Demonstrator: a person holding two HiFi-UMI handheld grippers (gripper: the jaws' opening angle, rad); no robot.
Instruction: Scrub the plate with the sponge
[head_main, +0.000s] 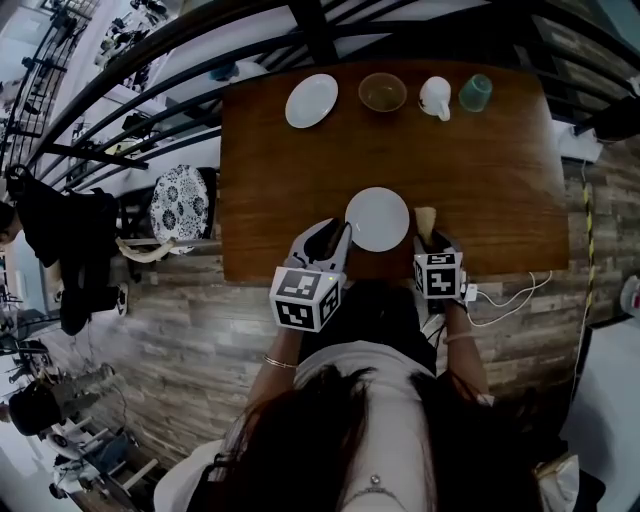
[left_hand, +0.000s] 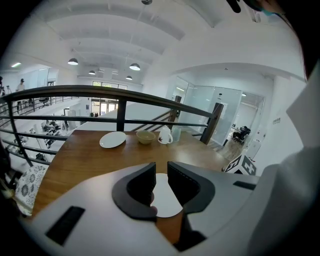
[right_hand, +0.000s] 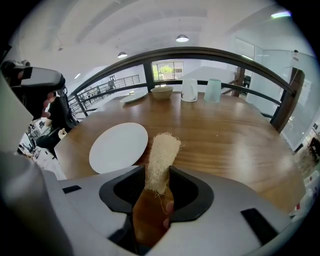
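A round white plate (head_main: 378, 218) (right_hand: 119, 147) lies flat near the front edge of the wooden table (head_main: 490, 190). My left gripper (head_main: 340, 232) (left_hand: 161, 167) sits at the plate's left rim, jaws a narrow gap apart; the plate (left_hand: 166, 199) shows through the gap and nothing is pressed. To the right of the plate lies a tan loofah sponge (head_main: 426, 218) (right_hand: 162, 160), pointing away from me. My right gripper (head_main: 431, 240) (right_hand: 156, 172) is tilted down over the sponge's near end, with one wide-spread jaw on each side of it; the sponge looks unsqueezed.
Along the table's far edge stand a second white plate (head_main: 311, 100), a bowl (head_main: 382, 92), a white jug (head_main: 435, 97) and a pale green cup (head_main: 475, 92). A dark railing (head_main: 300, 30) runs behind the table. White cables (head_main: 510, 295) hang at the front right.
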